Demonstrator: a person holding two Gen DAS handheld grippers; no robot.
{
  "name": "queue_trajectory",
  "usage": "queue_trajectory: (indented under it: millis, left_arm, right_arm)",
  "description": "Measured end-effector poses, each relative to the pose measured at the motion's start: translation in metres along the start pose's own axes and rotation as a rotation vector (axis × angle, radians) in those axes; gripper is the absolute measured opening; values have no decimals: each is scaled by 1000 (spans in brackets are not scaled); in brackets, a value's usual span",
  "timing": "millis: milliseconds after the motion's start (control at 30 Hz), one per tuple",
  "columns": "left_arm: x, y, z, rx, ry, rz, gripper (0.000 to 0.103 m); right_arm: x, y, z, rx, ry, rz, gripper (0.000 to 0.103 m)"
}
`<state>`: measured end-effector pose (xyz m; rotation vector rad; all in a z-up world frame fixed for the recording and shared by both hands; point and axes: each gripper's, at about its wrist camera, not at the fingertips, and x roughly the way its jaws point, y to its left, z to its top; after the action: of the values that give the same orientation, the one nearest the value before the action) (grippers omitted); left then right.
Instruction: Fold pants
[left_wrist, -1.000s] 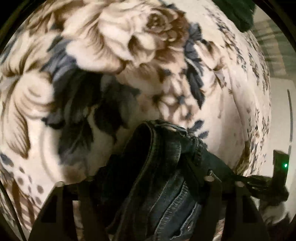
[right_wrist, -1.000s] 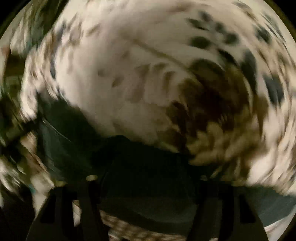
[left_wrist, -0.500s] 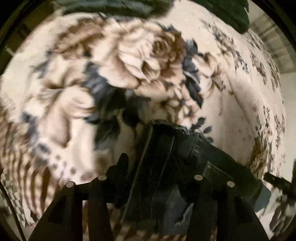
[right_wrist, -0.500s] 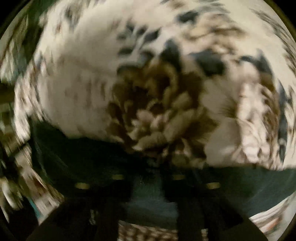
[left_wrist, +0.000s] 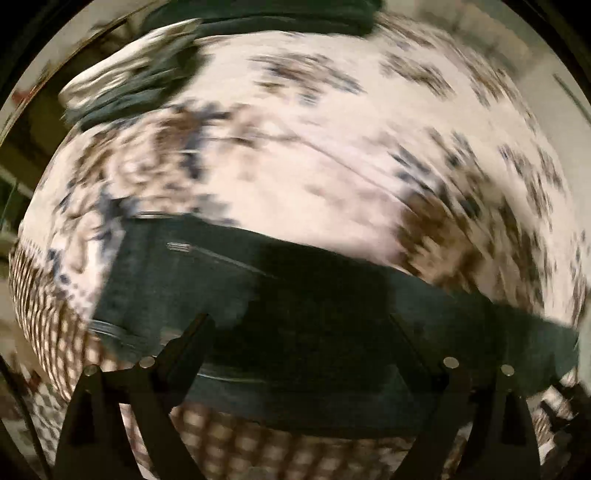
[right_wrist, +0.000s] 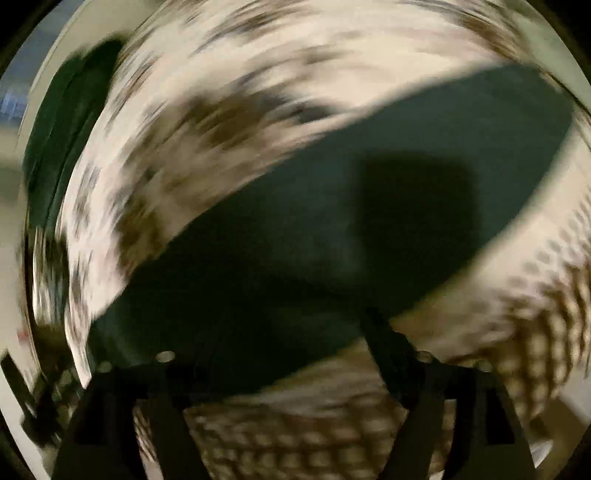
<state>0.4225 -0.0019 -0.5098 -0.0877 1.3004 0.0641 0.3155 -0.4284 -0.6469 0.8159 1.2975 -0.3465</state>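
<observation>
Dark denim pants (left_wrist: 314, 325) lay flat on the floral blanket (left_wrist: 314, 155). The left gripper (left_wrist: 299, 332) and right gripper (right_wrist: 291, 332), jaws just spread apart, hovered above, gripping nothing.

I let go: my left gripper (left_wrist: 299, 328) and right gripper (right_wrist: 291, 332) opened wide, and the pants (left_wrist: 332, 314) dropped flat onto the floral blanket (left_wrist: 332, 166).

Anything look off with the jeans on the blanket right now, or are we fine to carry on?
Nothing stands out. The jeans lie as a flat dark band on the floral blanket, free of both sets of jaws, which have just been opening. Motion blur hides finer wrinkles. More dark clothing sits at the far edge.
</observation>
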Motion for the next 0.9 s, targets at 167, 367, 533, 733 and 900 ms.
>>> queue_trajectory:
  millis: [167,367,533,733,900]
  left_arm:
    - [28,-92,-17,49,60,-14,93]
    - [66,-153,-33,9,180,-14,93]
    - [77,-171,-36,34,185,38,93]
    - [79,-181,-32,75,186,69,93]
    - [62,-189,-25,52,135,32,93]
  right_arm:
    - [-31,-133,67,252,-140,6,84]
    - [-20,-255,147,450,-209,133,84]
    - [8,-267,168,501,-250,317,85]
    - [36,-263,183,467,-260,475,84]
    - [23,-252,193,466,-294,478,9]
